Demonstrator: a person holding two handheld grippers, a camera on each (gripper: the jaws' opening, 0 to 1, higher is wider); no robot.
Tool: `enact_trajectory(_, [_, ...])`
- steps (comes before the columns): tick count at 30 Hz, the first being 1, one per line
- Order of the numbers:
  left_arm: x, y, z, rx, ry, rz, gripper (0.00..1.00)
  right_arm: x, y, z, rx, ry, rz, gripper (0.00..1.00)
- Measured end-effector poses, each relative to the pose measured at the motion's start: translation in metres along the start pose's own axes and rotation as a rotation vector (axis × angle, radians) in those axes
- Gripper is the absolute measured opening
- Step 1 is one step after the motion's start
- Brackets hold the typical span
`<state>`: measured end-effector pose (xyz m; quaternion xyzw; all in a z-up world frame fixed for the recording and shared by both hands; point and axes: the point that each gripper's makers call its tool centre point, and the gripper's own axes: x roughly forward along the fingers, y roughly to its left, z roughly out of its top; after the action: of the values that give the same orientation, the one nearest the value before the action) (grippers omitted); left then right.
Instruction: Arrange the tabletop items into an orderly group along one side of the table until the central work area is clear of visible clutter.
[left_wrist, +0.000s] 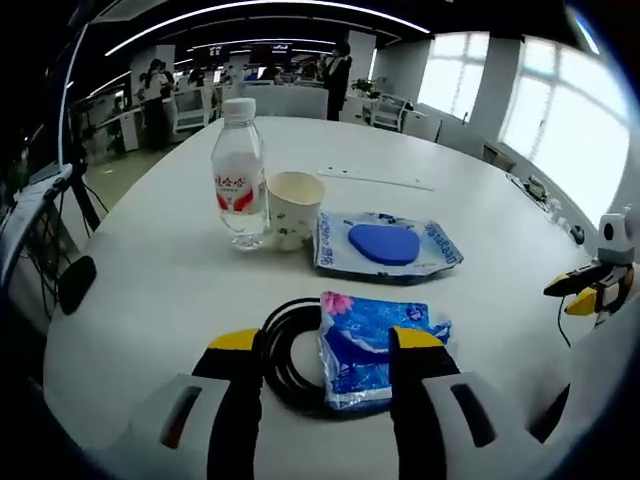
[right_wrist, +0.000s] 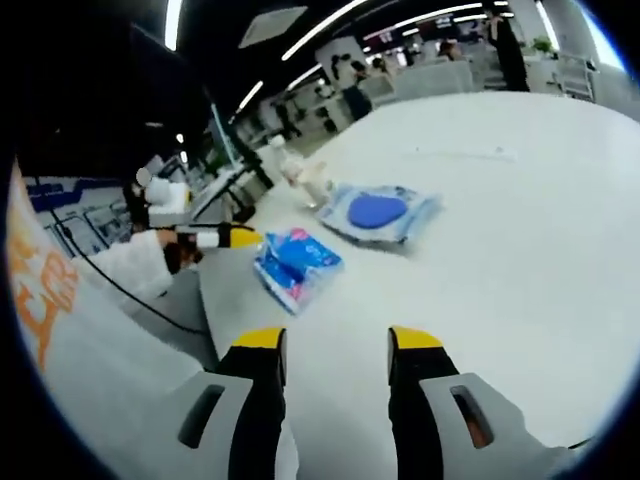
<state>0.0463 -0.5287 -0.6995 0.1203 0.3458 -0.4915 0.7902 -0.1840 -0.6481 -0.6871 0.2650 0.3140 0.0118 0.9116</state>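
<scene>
On the white table (left_wrist: 150, 280) a clear water bottle (left_wrist: 240, 175) stands next to a paper cup (left_wrist: 293, 208). Right of the cup lies a wet-wipes pack (left_wrist: 385, 245) with a blue lid. Nearer me a blue tissue packet (left_wrist: 370, 345) rests partly on a coiled black cable (left_wrist: 285, 355). My left gripper (left_wrist: 328, 340) is open, its jaws framing the packet and cable from just short of them. My right gripper (right_wrist: 338, 340) is open over bare table, well away from the tissue packet (right_wrist: 297, 262) and wipes pack (right_wrist: 380, 212). The left gripper (right_wrist: 232, 238) shows beside the packet.
The right gripper (left_wrist: 588, 292) hovers at the table's right edge. A thin white strip (left_wrist: 375, 180) lies farther back on the table. A white sleeve (right_wrist: 130, 270) holds the left gripper. Office desks and people stand beyond the far edge. A dark cable (right_wrist: 130, 295) hangs at the left.
</scene>
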Motion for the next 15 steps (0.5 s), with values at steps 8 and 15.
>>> enact_trajectory(8, [0.01, -0.018, -0.016, 0.017, 0.038, -0.064, 0.5, 0.002, -0.002, -0.003, 0.026, 0.013, -0.005, 0.37])
enact_trajectory(15, [0.023, -0.023, -0.038, 0.067, 0.12, -0.069, 0.4, 0.002, -0.004, -0.005, 0.037, 0.012, -0.006, 0.36])
